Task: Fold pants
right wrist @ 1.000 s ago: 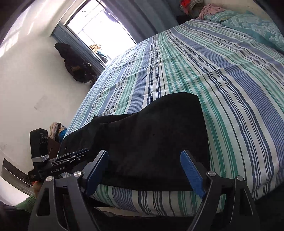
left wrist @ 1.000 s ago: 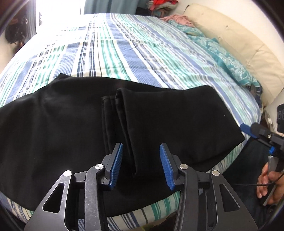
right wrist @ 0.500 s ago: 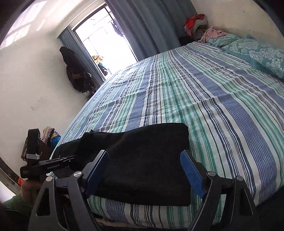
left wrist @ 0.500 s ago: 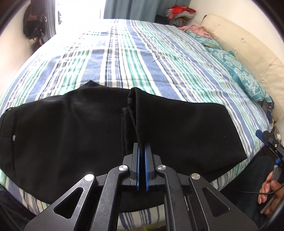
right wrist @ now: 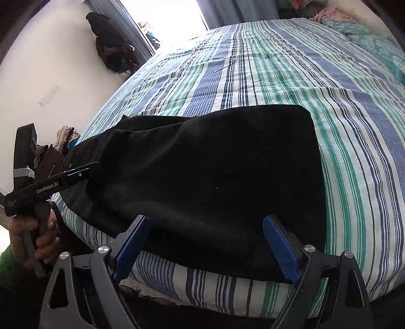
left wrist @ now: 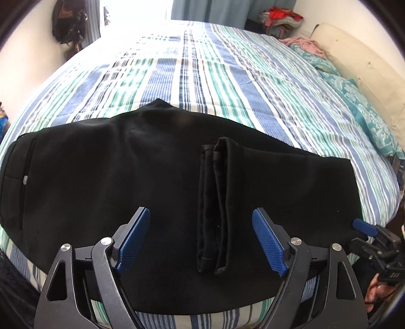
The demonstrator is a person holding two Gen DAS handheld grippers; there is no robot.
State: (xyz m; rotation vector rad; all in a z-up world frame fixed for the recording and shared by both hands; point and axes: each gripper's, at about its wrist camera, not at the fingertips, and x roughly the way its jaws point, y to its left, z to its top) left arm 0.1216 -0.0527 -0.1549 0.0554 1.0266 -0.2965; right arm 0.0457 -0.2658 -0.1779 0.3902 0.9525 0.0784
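Note:
Black pants [left wrist: 106, 192] lie flat along the near edge of the striped bed [left wrist: 202, 76], the leg end folded over so the hems [left wrist: 215, 202] rest mid-garment. My left gripper [left wrist: 201, 240] is open and empty just above the hems, which lie between its blue pads [left wrist: 134, 238]. My right gripper [right wrist: 206, 246] is open and empty at the bed's edge over the folded right end of the pants [right wrist: 215, 182]. The left gripper's body shows in the right wrist view [right wrist: 50, 184]; the right gripper's tip shows in the left wrist view [left wrist: 364, 227].
Teal pillows [left wrist: 359, 106] and a cream headboard [left wrist: 362, 63] lie along the right side of the bed. Clothes are piled at the far corner [left wrist: 281, 15]. A dark bag hangs on the wall by the window [right wrist: 111, 48].
My left gripper closed on the folded hem edge half a second ago, then let go and opened wide. The hems now lie flat. The right gripper stayed open and dropped closer to the pants.

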